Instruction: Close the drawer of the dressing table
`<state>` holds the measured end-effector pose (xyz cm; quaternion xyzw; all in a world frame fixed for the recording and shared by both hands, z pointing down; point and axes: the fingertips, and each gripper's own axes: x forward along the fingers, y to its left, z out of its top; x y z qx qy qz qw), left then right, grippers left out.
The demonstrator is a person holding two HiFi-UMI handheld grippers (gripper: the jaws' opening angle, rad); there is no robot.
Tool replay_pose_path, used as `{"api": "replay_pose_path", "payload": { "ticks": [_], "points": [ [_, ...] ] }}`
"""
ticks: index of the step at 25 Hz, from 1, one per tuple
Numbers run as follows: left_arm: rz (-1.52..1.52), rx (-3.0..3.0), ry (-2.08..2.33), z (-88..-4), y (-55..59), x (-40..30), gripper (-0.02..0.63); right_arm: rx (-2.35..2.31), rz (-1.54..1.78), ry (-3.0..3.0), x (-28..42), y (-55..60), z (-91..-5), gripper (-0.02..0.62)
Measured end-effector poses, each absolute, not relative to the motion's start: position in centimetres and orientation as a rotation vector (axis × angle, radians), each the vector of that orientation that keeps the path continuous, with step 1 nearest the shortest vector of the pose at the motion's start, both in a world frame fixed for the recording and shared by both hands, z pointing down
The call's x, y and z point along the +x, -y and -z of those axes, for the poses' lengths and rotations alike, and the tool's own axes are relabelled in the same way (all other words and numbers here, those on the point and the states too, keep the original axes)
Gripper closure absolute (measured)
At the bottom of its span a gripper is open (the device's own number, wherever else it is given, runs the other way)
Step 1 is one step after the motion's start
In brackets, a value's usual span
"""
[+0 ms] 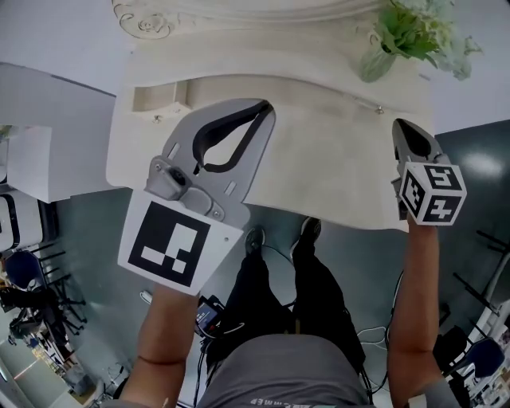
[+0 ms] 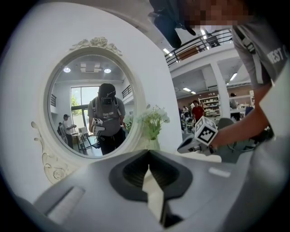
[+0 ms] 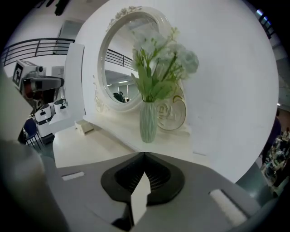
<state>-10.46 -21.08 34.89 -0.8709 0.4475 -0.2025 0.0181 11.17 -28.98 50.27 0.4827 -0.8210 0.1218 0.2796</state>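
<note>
The drawer front is hidden under the cream dressing table (image 1: 319,167). The mirror (image 1: 151,20) is cut off. The left gripper (image 1: 266,107) and right gripper (image 1: 398,124) have their jaws pressed together, empty, above the table. The floor (image 1: 80,231) is grey.

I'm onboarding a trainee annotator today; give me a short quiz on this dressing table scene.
1. True or false: the left tongs are shut on the vase.
2. In the head view, which tongs are nearer the vase? A) left tongs B) right tongs
3. What stands in the vase?
Key: 1 false, the left tongs are shut with nothing between them. 2 B. 3 green stems with pale flowers.
</note>
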Motion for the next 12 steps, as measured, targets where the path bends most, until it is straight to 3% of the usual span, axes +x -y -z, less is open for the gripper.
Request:
{"api": "replay_pose_path", "payload": {
  "ticks": [12],
  "points": [
    [0.544, -2.655, -1.295, -26.9, 17.2, -10.1, 0.601, 1.352, -0.16, 2.422, 8.8, 21.2, -33.1, 0.594]
  ]
}}
